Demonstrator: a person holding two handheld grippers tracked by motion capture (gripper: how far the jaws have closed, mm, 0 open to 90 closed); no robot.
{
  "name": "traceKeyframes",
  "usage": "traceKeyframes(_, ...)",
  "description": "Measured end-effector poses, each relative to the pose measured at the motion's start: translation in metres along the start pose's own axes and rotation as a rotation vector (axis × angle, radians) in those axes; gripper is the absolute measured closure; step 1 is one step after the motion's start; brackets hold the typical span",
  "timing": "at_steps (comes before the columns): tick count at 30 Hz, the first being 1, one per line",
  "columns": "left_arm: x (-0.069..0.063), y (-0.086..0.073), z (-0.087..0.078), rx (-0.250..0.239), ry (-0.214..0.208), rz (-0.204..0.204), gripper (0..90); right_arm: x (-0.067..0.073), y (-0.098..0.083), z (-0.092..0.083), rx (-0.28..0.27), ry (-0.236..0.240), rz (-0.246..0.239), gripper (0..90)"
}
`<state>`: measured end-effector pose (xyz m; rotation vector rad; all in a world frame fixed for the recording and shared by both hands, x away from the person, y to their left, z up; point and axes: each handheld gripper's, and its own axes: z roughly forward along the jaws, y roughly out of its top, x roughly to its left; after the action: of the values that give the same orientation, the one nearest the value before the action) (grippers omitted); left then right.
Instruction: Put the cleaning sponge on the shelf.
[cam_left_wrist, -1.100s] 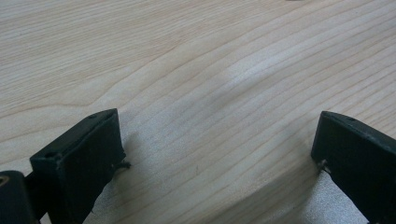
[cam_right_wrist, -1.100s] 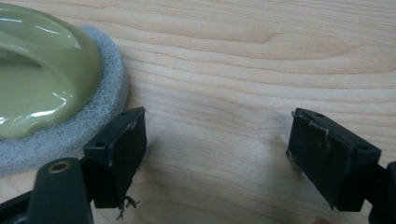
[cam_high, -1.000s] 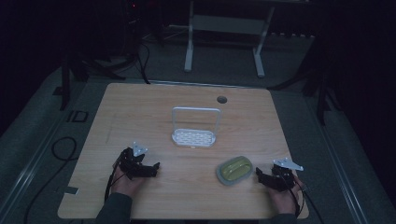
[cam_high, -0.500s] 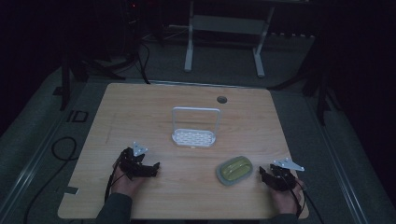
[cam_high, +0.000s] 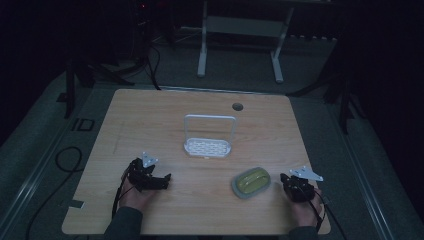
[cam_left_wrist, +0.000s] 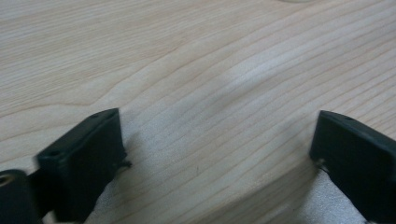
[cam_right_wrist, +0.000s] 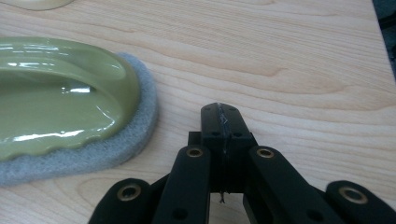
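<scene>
nothing looks begun: left tool (cam_high: 165, 178) gapes empty, right tool (cam_right_wrist: 219, 112) is clenched empty beside the sponge (cam_high: 251, 181), probably untouched.

A light wooden table (cam_high: 150, 115) with rounded corners has a small round hole (cam_high: 237, 106) near its far edge. Near the middle stands a white rack (cam_high: 208, 146) with a perforated base and an upright wire handle. Toward the near right lies a green-topped scrubbing sponge (cam_high: 251, 181) with a grey foam underside, well apart from the rack.
</scene>
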<state>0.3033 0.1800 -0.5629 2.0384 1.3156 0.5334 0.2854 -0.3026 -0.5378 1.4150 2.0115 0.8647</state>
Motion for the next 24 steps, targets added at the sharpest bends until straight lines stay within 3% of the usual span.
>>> traceKeyframes(1,0.000,0.000,-0.002,-0.003,0.000,0.003,15.2,0.000,0.001,0.001,0.001,0.003,-0.004,89.8)
traceKeyframes(6,-0.002,0.001,-0.006,0.004,-0.007,0.012,35.2,0.004,0.004,0.006,0.010,0.016,-0.015,89.8)
traceKeyframes(10,-0.001,0.002,-0.009,0.014,-0.006,0.001,46.0,0.007,0.007,0.010,0.018,0.030,-0.019,89.9)
traceKeyframes(15,0.004,0.002,-0.011,0.012,-0.021,-0.022,51.6,0.012,0.011,0.018,0.034,0.035,-0.032,89.9)
traceKeyframes(24,0.003,0.002,-0.013,0.007,-0.023,-0.017,52.8,0.023,0.008,0.023,0.046,0.068,-0.055,89.8)
